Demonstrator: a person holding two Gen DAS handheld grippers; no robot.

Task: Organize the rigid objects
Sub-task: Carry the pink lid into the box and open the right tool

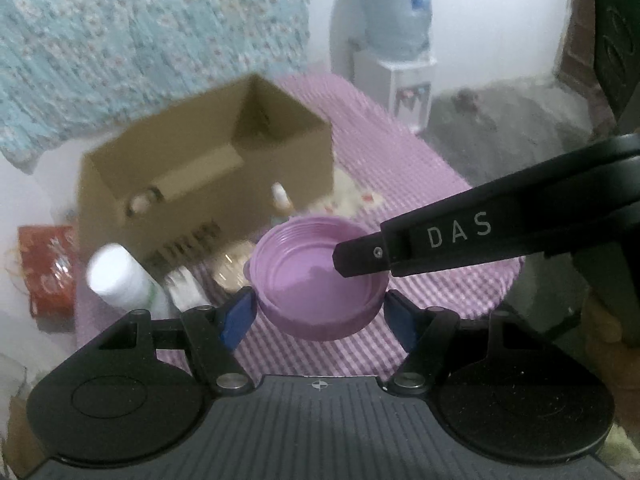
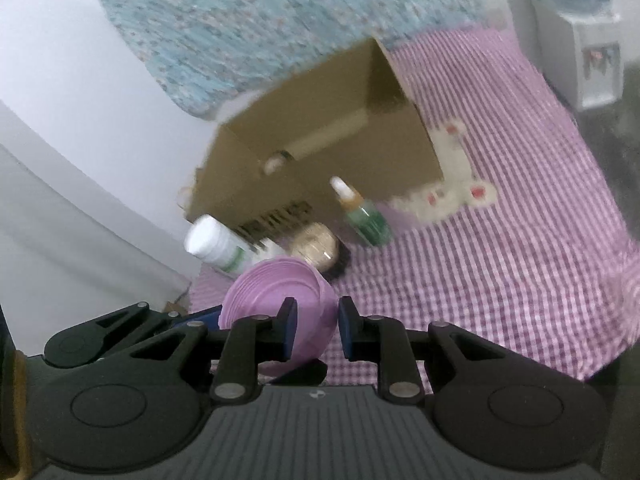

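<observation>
Dim, flat indoor light with soft shadows. Both fisheye views bend and darken toward the corners. Motion blur smears the cardboard box at 11 o'clock.

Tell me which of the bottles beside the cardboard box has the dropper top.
The small green bottle with the amber collar and white dropper tip, standing right of the round gold-capped jar. The white bottle on the left has a plain flat white cap and a green-printed label.

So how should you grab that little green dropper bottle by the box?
Probably by the green glass body of the dropper bottle, not the thin white-tipped dropper on top. It stands upright in front of the cardboard box, with a round gold-topped jar close on one side, so come level from the open tablecloth side.
</observation>
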